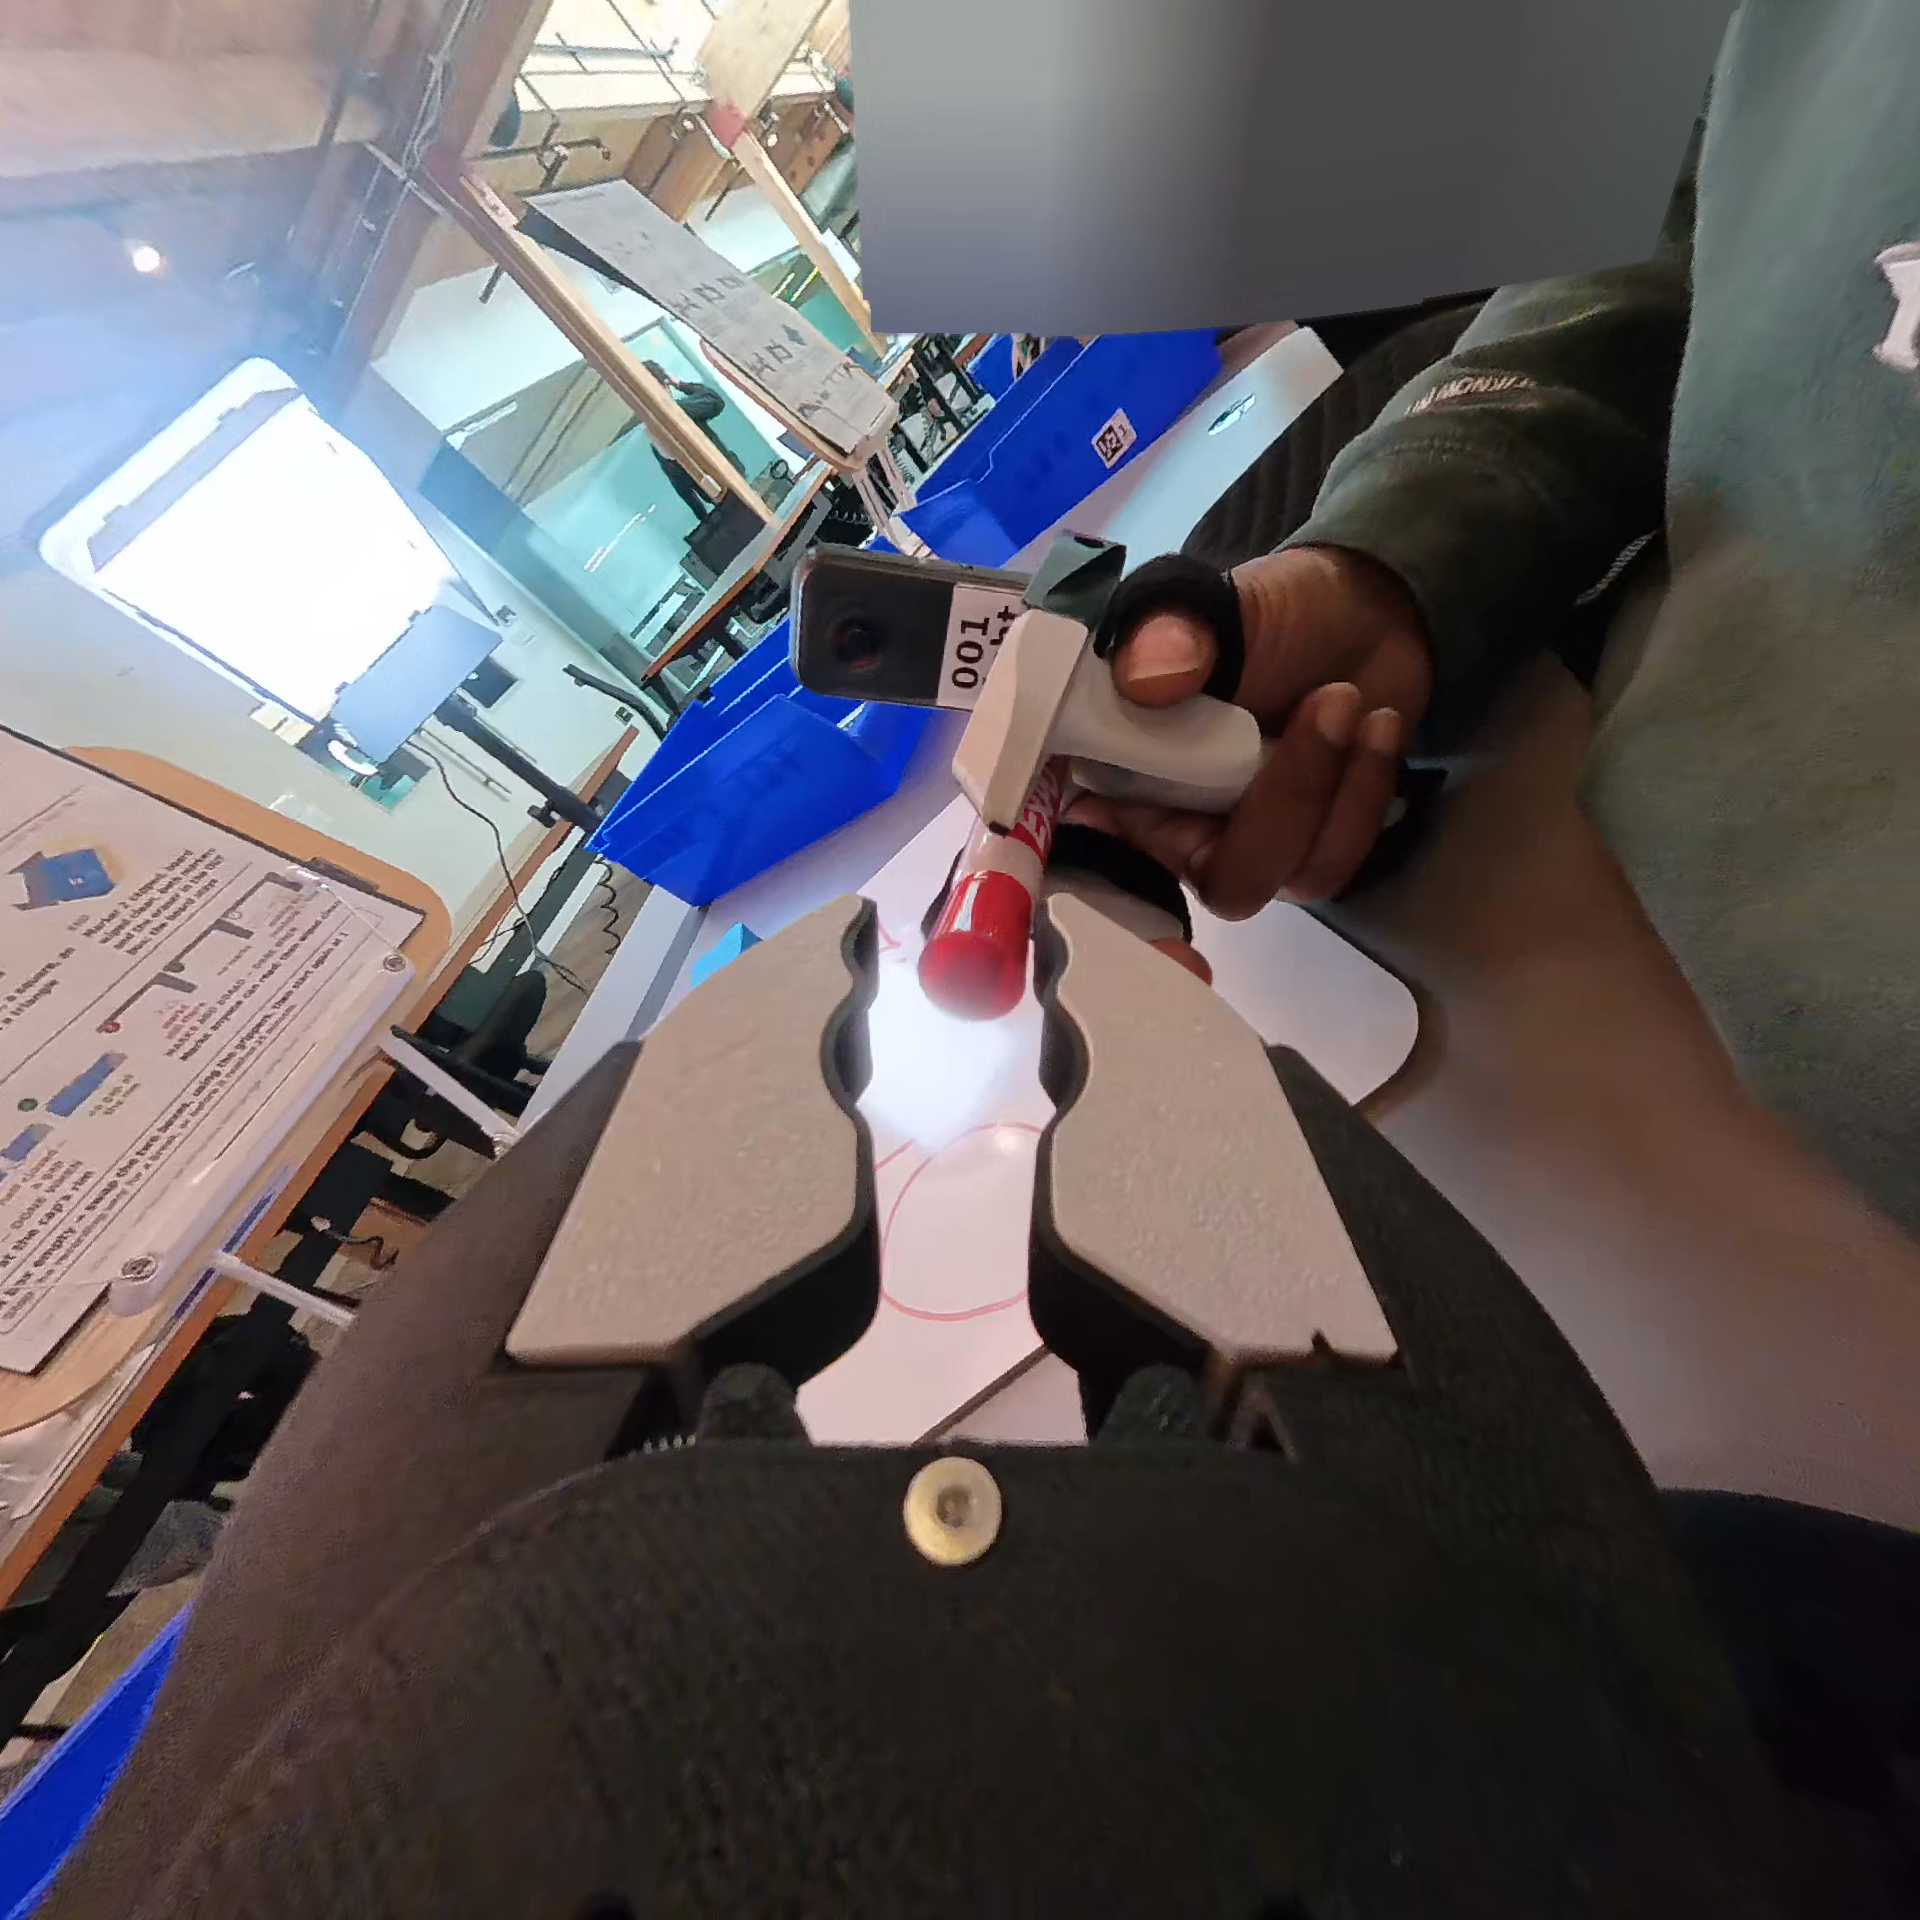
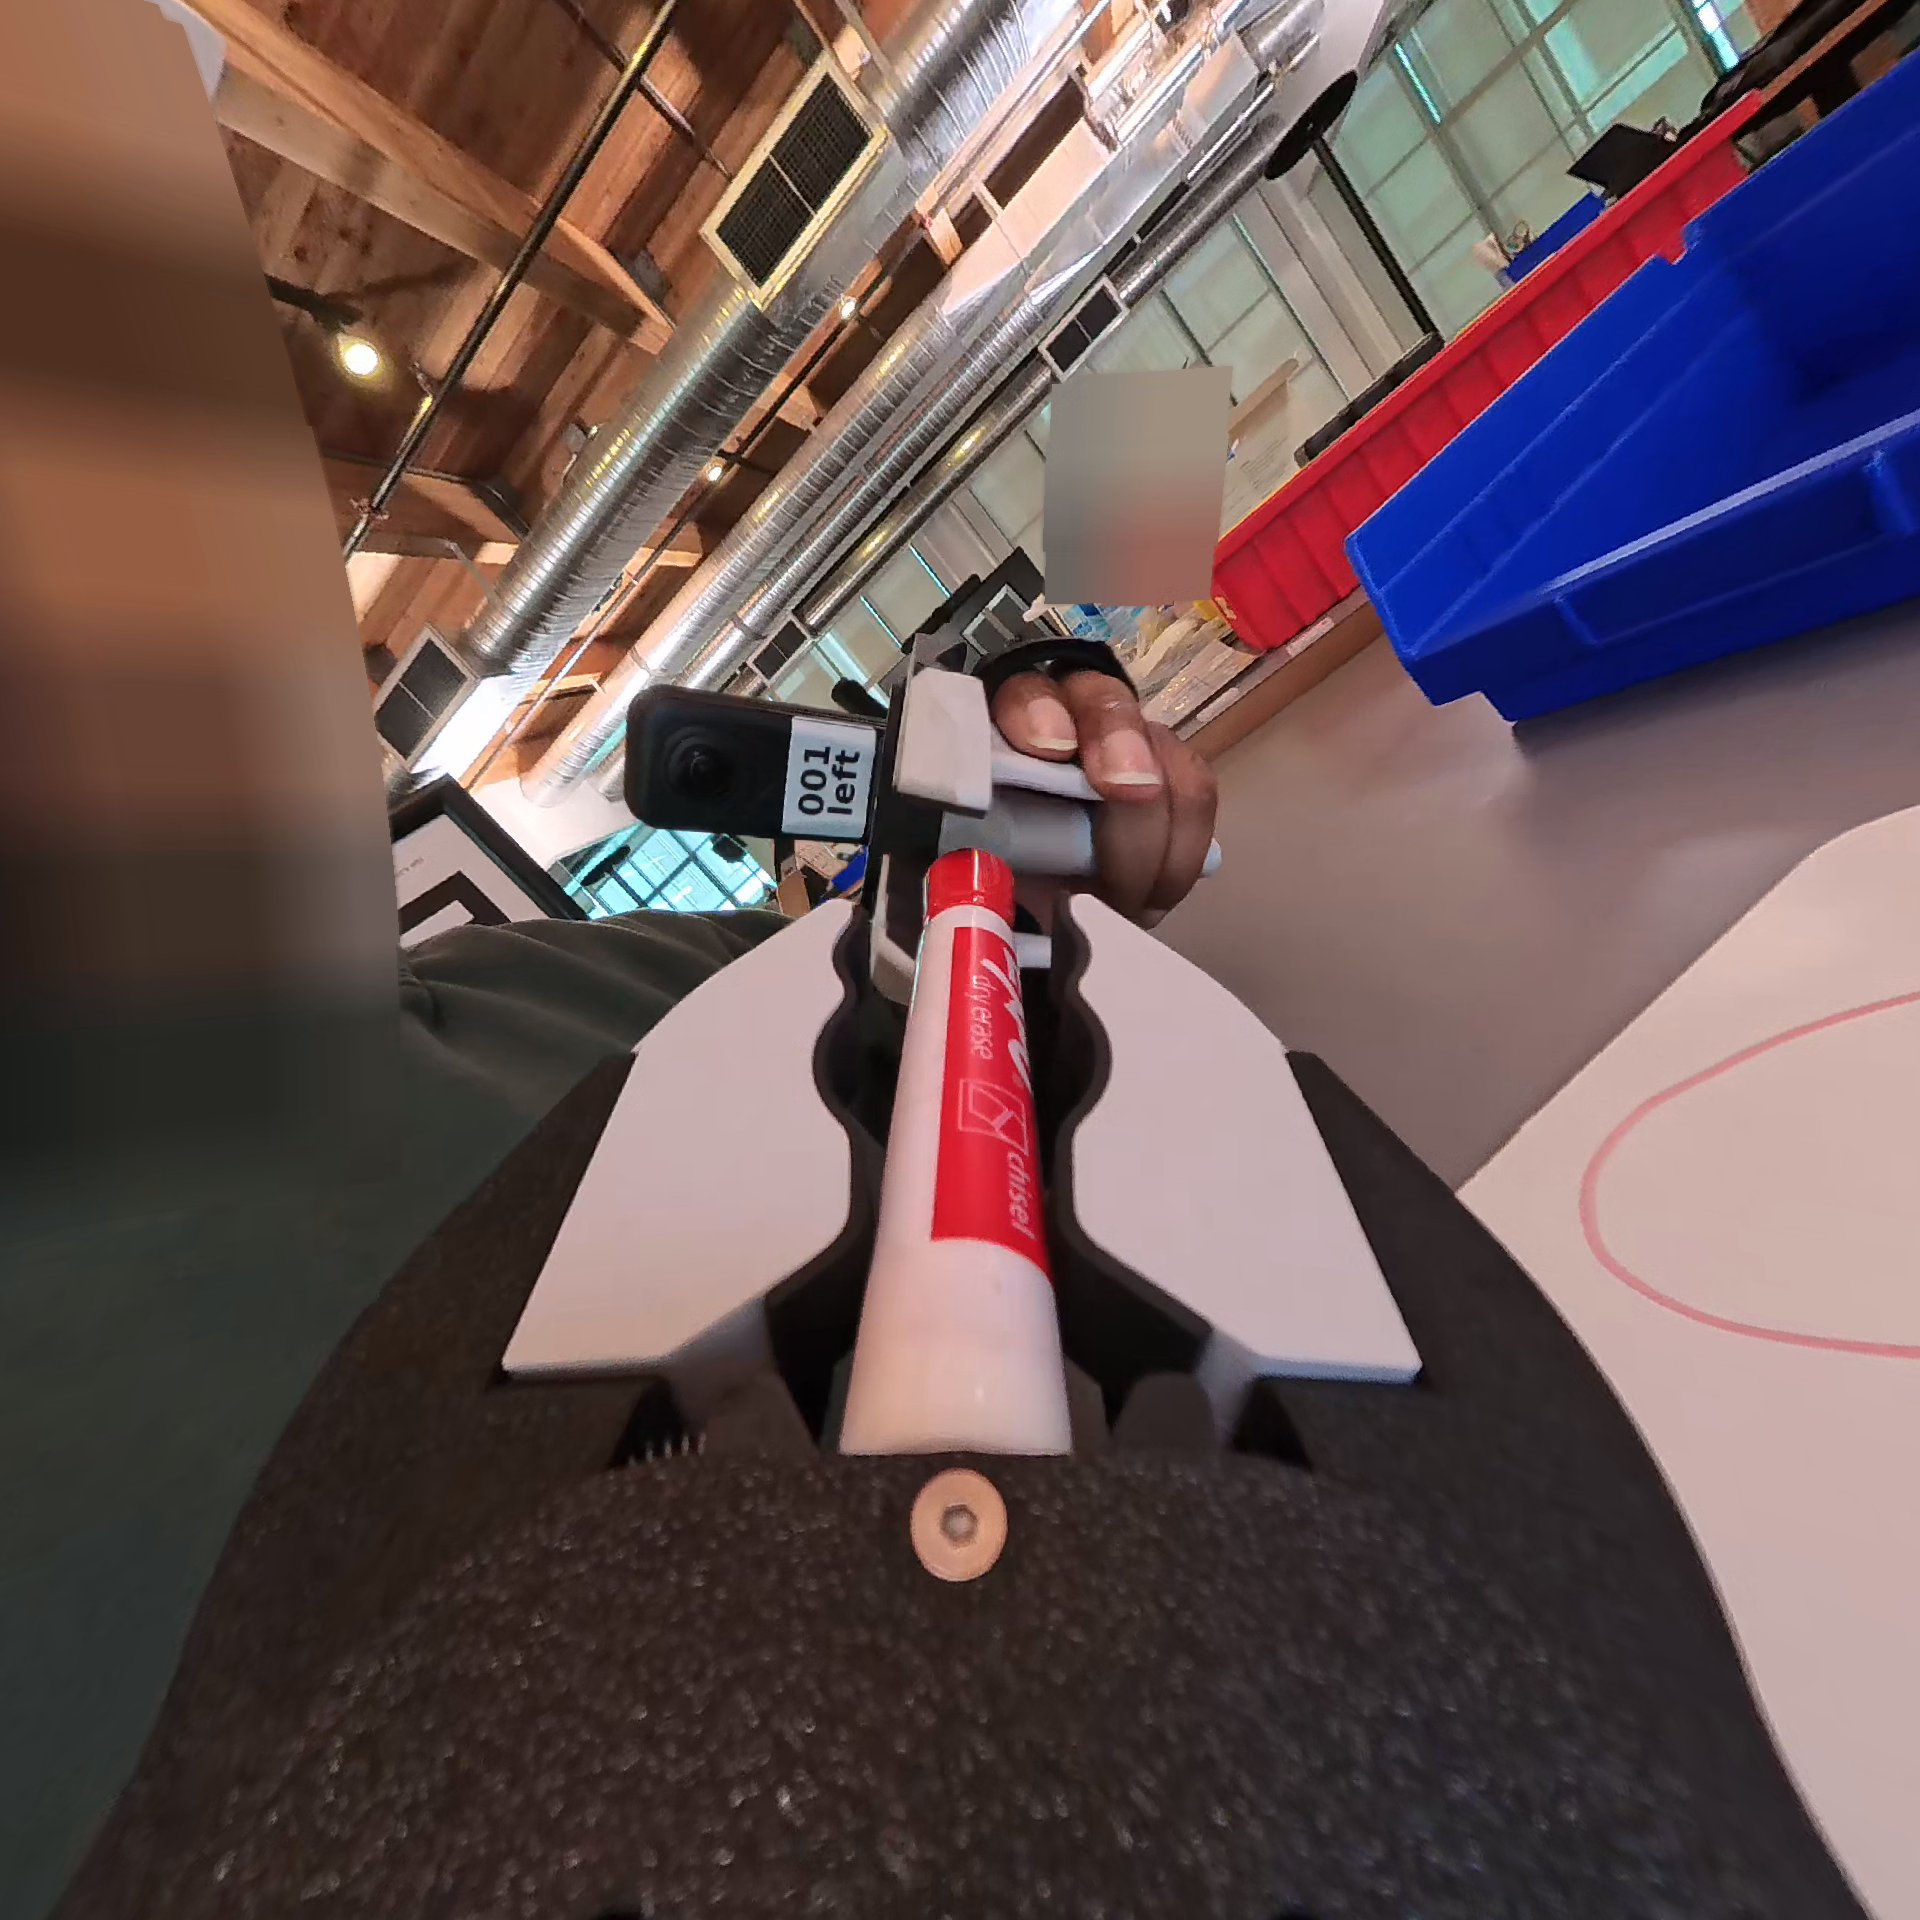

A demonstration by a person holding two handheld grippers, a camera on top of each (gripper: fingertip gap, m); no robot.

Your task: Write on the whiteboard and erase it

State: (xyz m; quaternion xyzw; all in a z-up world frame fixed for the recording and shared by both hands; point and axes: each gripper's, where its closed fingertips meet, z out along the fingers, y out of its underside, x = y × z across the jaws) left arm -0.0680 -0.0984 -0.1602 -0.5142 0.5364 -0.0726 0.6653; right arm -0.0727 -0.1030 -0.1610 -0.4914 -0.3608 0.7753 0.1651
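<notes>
My right gripper (image 2: 961, 925) is shut on a dry-erase marker (image 2: 966, 1195) with a white body. The marker lies lengthwise between the pads, with its red cap (image 2: 971, 883) pointing away from me. In the left wrist view the right gripper (image 1: 1023, 790), held by a hand, pushes the red cap (image 1: 977, 956) in between my left gripper's fingertips. My left gripper (image 1: 956, 925) is open. The cap sits close to its right finger (image 1: 1101, 987), with a clear gap to the left finger. Below lies the whiteboard (image 1: 935, 1247), with a red drawn loop on it; it also shows in the right wrist view (image 2: 1766, 1299).
Blue bins (image 1: 748, 790) stand along the grey table's far side, and one shows in the right wrist view (image 2: 1662, 468) beside a red bin (image 2: 1403, 436). A printed instruction sheet (image 1: 156, 1039) stands at the left. The person's green sleeve (image 1: 1455, 499) is at the right.
</notes>
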